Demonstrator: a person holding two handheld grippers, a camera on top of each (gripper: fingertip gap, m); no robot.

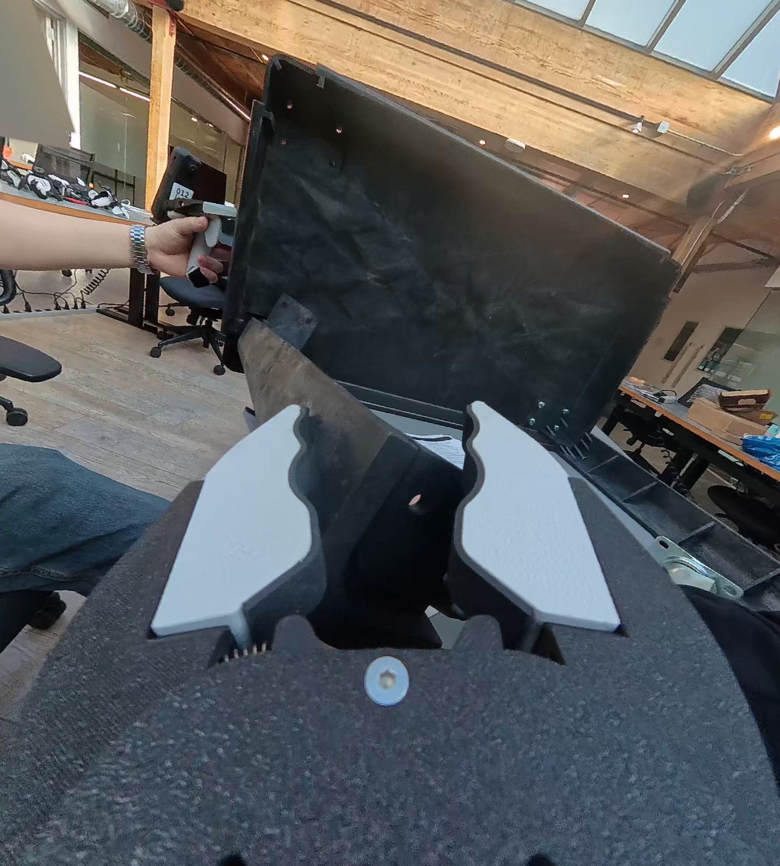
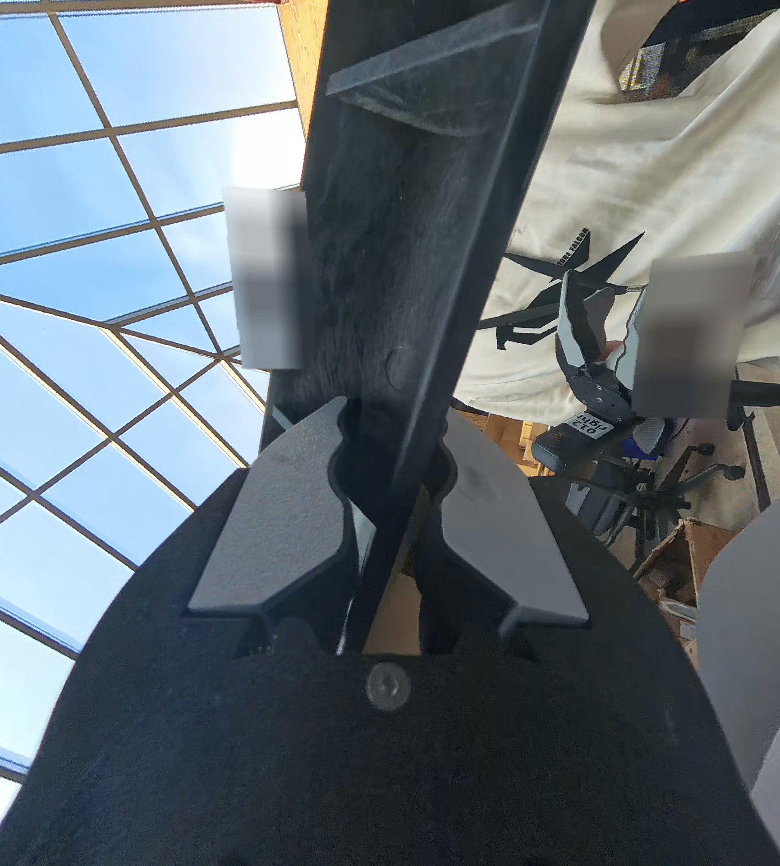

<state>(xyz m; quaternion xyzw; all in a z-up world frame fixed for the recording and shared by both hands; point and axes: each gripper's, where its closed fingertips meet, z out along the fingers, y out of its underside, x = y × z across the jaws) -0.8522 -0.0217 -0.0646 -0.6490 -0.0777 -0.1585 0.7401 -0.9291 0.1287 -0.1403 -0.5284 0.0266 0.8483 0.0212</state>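
Right now, in the left wrist view, the black lid [image 1: 449,234] of a hard case is standing open, tilted back over the case base [image 1: 660,506] at lower right. A brown strap [image 1: 294,375] is running from the lid's lower left corner down into the left tool [image 1: 383,412]. The tool's white fingers are set wide, and the strap with its black end piece is filling the space between them, apparently pinched. A sheet of paper [image 1: 444,450] is lying inside the base. At the lid's left edge a hand [image 1: 172,248] is holding the right tool [image 1: 200,225], whose fingers are hidden behind the lid. Office chairs [image 1: 191,300] and a cluttered worktop [image 1: 730,445] are standing around.

In the right wrist view, the right tool [image 2: 395,417] is pointing up toward a skylight [image 2: 74,234], its fingers closing on the lid's ribbed edge [image 2: 378,234]. To the right, a person's white shirt [image 2: 636,164] is crowding in, with the left tool [image 2: 594,328] in front of it.
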